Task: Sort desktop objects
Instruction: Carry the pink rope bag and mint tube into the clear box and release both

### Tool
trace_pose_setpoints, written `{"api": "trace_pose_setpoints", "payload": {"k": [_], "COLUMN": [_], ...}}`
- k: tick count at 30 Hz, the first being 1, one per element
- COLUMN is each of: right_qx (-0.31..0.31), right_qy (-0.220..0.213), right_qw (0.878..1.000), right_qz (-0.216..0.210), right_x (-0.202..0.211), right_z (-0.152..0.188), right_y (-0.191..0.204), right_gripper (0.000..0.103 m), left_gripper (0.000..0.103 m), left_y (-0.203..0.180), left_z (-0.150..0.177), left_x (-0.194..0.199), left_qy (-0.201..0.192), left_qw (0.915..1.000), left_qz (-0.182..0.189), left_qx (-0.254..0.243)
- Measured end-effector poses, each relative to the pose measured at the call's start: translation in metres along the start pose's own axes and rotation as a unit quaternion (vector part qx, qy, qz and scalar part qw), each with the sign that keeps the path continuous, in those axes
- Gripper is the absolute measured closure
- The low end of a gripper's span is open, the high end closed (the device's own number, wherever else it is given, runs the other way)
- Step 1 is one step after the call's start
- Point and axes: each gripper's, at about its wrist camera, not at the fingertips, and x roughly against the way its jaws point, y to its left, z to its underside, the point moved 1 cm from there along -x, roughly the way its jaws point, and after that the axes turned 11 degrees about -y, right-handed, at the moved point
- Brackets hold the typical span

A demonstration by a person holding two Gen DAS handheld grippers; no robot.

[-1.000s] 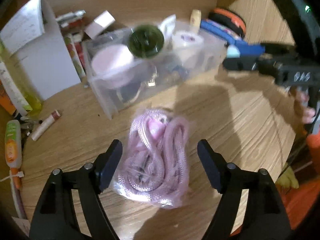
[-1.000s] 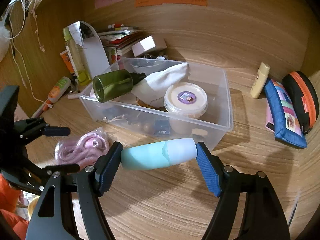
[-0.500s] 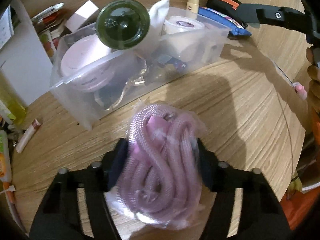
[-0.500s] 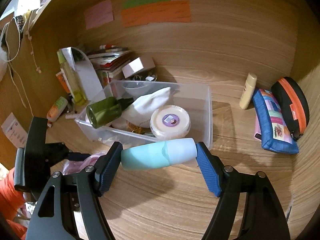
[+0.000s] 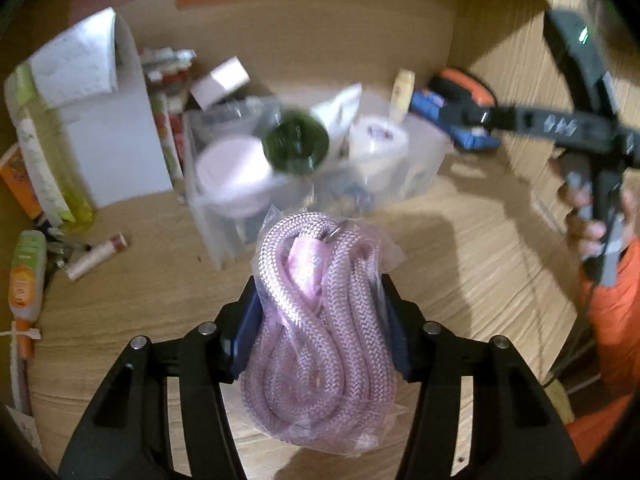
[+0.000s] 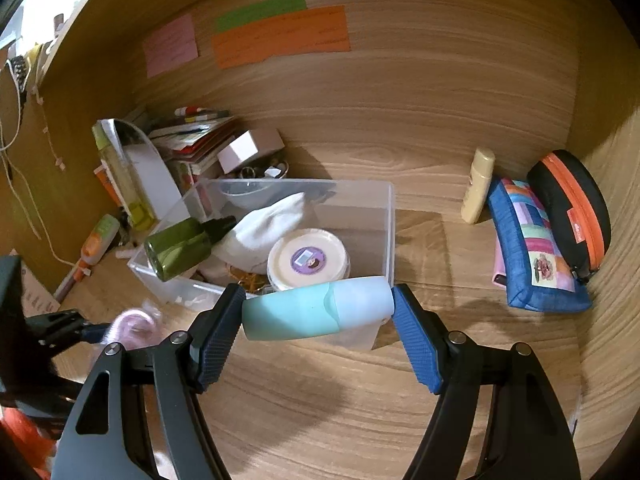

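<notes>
A clear bag of coiled pink rope [image 5: 316, 344] sits between the blue pads of my left gripper [image 5: 320, 300]. The jaws are closing and press on the bag's sides, and the bag hangs just above the wooden desk. My right gripper [image 6: 318, 308] is shut on a teal and white bottle [image 6: 304, 316], held crosswise over the near right corner of a clear plastic bin [image 6: 390, 232]. In the bin lie a green bottle [image 6: 180, 244], a white cloth [image 6: 268, 228] and a round white jar [image 6: 306, 260]. The right wrist view shows the pink rope [image 6: 132, 320] at lower left.
A blue patchwork pouch [image 6: 532, 248], a black and orange case [image 6: 572, 200] and a cream tube [image 6: 478, 184] stand at the right wall. Left of the bin are a white file holder [image 6: 148, 176], stacked books, a glue tube [image 6: 96, 240] and a lip balm [image 5: 98, 256].
My left jaws came together on the rope bag and raised it off the desk. The right gripper, still holding the bottle, rose and drifted toward the bin's right corner.
</notes>
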Motion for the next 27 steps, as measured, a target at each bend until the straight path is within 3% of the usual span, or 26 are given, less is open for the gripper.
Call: {"api": "trace_pose_setpoints", "payload": {"k": [9, 12, 20, 23, 27], "right_qx": [-0.017, -0.021, -0.012, -0.012, -0.008], "right_qy": [-0.011, -0.014, -0.018, -0.02, -0.016], "right_qw": [1.0, 1.0, 1.0, 1.0, 1.0], "right_qz": [-0.006, -0.008, -0.002, -0.003, -0.003], "right_x": [-0.002, -0.003, -0.011, -0.016, -0.028], "right_z": [-0.009, -0.013, -0.029, -0.034, -0.039], "right_y": [-0.006, -0.007, -0.008, -0.01, -0.009], "right_gripper": [0.032, 0.032, 0.032, 0.032, 0.032], "left_gripper": [0.048, 0.048, 0.048, 0.048, 0.048], "left_y": [0.006, 0.008, 0.036, 0.045, 0.05], "left_z": [-0.052, -0.07, -0.099, -0.104, -0.109], "left_x": [0.035, 0.032, 0.0, -0.013, -0.027], "left_qy": [-0.081, -0.092, -0.08, -0.07, -0.065], "left_qw": [0.9962, 0.9954, 0.9941, 0.9928, 0.9919], "left_qz": [0.019, 0.002, -0.011, 0.011, 0.01], "left_qx": [0.026, 0.027, 0.072, 0.097, 0.109]}}
